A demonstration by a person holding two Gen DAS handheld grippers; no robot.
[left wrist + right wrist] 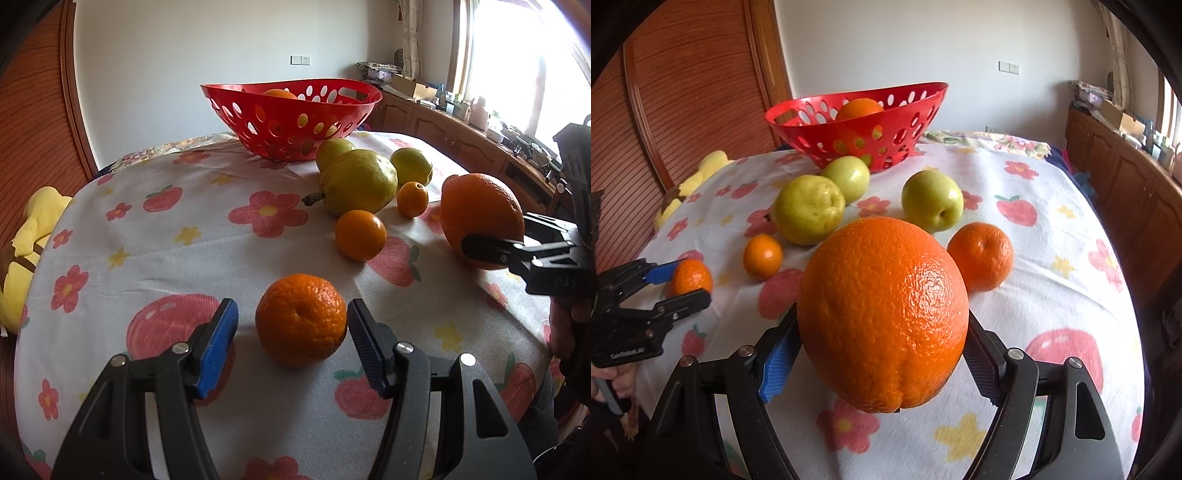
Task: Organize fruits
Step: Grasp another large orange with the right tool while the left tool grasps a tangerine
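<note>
My right gripper [882, 354] is shut on a large orange [882, 314], held just above the flowered cloth; both also show in the left wrist view, gripper [495, 251] and orange [480, 218]. My left gripper [291, 332] is open around a mandarin [301, 319] that rests on the cloth, its jaws a little apart from it; it also shows in the right wrist view [677, 284]. A red perforated basket [295, 125] with an orange [280, 93] inside stands at the back.
Loose on the cloth lie two small mandarins [360, 234] [412, 198], a large green pear [358, 181], another green fruit behind it [332, 149] and a green apple [410, 165]. A yellow plush toy [26, 243] hangs at the left edge. Wooden cabinets [443, 133] line the right wall.
</note>
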